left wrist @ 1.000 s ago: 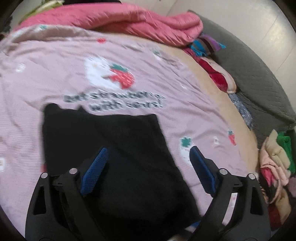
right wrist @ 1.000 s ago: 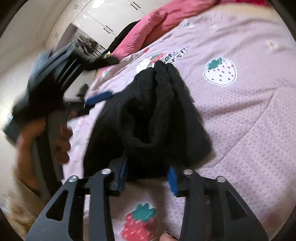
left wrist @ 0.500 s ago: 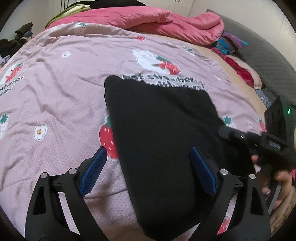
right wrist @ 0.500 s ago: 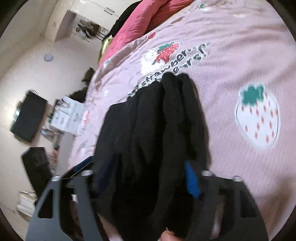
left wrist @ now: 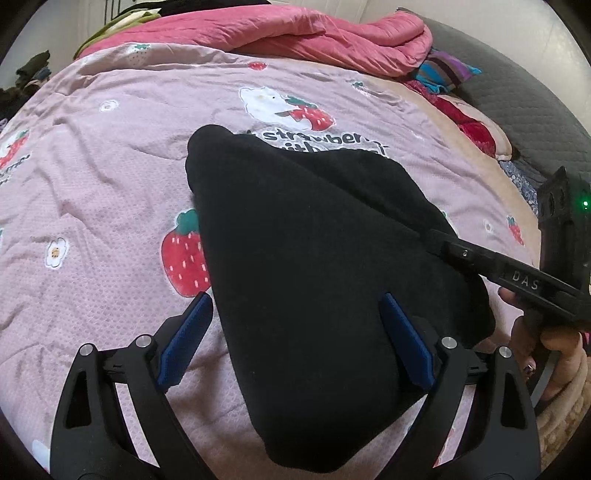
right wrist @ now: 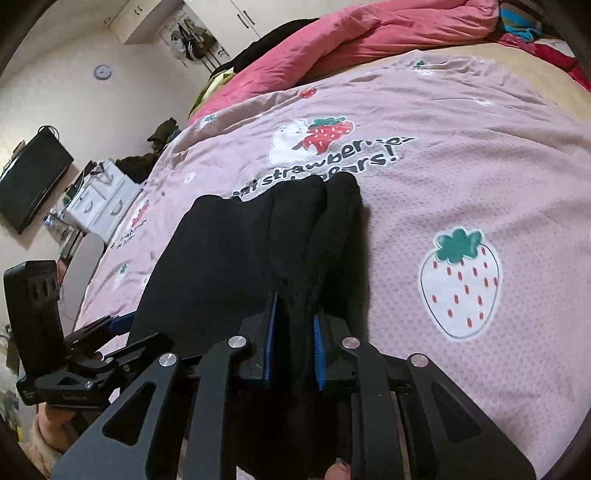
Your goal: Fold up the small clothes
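A black garment (left wrist: 306, 254) lies partly folded on the pink strawberry-print bedspread (left wrist: 110, 155). My left gripper (left wrist: 295, 339) is open, its blue-padded jaws spread wide over the garment's near edge, gripping nothing. My right gripper (right wrist: 293, 343) is shut on a bunched fold of the black garment (right wrist: 236, 251) at its right edge. In the left wrist view the right gripper (left wrist: 436, 238) reaches in from the right and pinches the cloth. In the right wrist view the left gripper (right wrist: 110, 325) shows at the lower left.
A rumpled pink quilt (left wrist: 295, 33) lies along the far side of the bed. Colourful clothes (left wrist: 447, 70) and a dark grey headboard (left wrist: 535, 99) are at the right. A white drawer unit (right wrist: 99, 199) and a wall TV (right wrist: 29, 177) stand off the bed's left side.
The left gripper has swung round and now straddles the garment's near edge. The right gripper has closed tight on the bunched fold and drawn the garment over into a narrower shape.
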### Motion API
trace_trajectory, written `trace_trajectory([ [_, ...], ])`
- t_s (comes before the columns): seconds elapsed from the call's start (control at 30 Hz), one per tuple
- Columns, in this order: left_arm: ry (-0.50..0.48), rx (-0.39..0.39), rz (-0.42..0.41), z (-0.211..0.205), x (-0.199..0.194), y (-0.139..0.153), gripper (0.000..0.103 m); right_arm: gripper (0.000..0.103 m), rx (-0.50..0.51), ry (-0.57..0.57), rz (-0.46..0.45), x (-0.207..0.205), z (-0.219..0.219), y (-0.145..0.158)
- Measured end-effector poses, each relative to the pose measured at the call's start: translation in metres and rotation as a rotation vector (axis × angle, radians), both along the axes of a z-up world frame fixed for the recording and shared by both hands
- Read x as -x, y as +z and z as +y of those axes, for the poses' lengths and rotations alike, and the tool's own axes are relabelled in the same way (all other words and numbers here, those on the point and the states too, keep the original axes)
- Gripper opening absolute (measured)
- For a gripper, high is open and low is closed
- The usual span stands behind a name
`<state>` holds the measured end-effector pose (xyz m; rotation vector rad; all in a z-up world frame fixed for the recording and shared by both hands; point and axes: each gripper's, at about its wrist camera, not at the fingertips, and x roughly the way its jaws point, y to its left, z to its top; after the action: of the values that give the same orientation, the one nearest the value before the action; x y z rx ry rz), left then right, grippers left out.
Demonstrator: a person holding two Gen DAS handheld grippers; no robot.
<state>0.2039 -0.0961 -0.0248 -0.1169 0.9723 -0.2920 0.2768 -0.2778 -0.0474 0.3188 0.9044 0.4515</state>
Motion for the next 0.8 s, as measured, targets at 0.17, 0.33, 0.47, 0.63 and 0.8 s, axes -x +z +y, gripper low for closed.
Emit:
trace_trajectory([
  [0.17,0.001,-0.011,0.001,0.002,0.005,0.003,0.085,0.030,0.015,-0.031,0.001,0.007,0.002,0.002],
  [0.33,0.005,-0.012,0.005,0.004,0.012,0.004,0.085,0.040,-0.001,-0.041,0.020,0.011,-0.001,0.004],
  [0.47,0.012,-0.006,0.012,0.005,0.015,0.004,0.088,0.057,-0.033,-0.014,0.062,0.014,0.001,0.004],
  [0.63,0.015,0.009,0.014,0.008,0.021,0.003,0.088,0.053,-0.061,0.029,0.070,0.034,0.003,-0.001],
  [0.8,0.019,0.022,0.006,0.006,0.025,0.004,0.088,0.019,-0.036,0.047,-0.011,0.046,0.003,0.009],
])
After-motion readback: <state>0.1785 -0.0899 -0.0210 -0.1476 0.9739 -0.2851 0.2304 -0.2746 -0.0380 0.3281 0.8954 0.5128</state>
